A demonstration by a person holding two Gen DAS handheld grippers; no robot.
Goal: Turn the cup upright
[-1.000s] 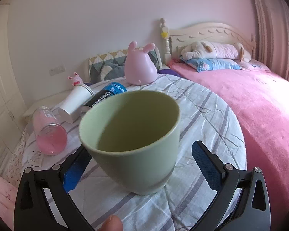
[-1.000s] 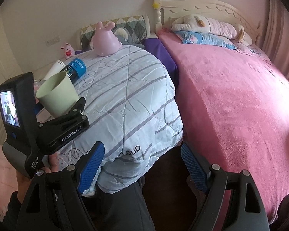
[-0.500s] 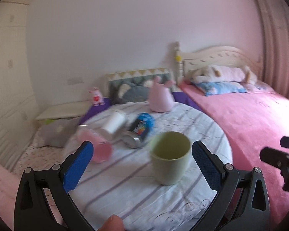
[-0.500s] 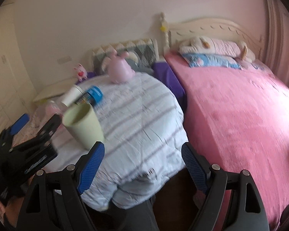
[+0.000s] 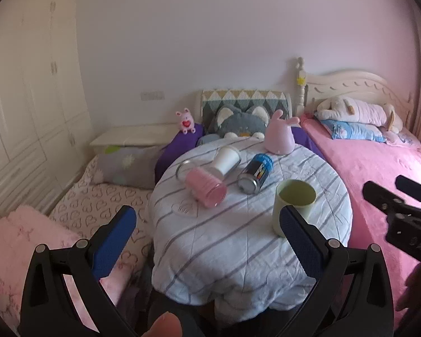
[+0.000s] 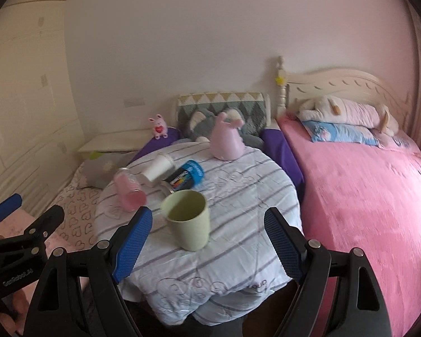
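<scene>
The lower part of the green cup (image 5: 294,202) is cut off in the left wrist view by the right-hand blue pad of the left gripper (image 5: 207,238), so its base cannot be seen there; the right wrist view shows the whole cup (image 6: 188,219) standing upright, mouth up, on the striped quilt (image 6: 238,196) draped over a round table. The right wrist picture is soft with blur, and the print on the blue can (image 6: 185,178) cannot be read. At 10 o'clock from the cup lie three things on their sides: a pink tumbler (image 5: 203,186), a white paper cup (image 5: 226,158) and the blue can (image 5: 255,175), the paper cup touching the tumbler. A pink rabbit-eared toy (image 5: 279,137) sits at the table's 12 o'clock edge, partly hiding a grey cat cushion (image 5: 238,122). The left gripper hangs back from the table with its jaws spread wide and nothing between them, a fingertip showing at the bottom edge of its view. The right gripper (image 6: 207,241) is likewise held back, level, jaws spread wide; the cup appears between its pads but farther away, untouched. Each gripper shows only partly in the other's view, at 3 o'clock and at 8 o'clock. The pink bed (image 6: 365,196) fills the right side.
</scene>
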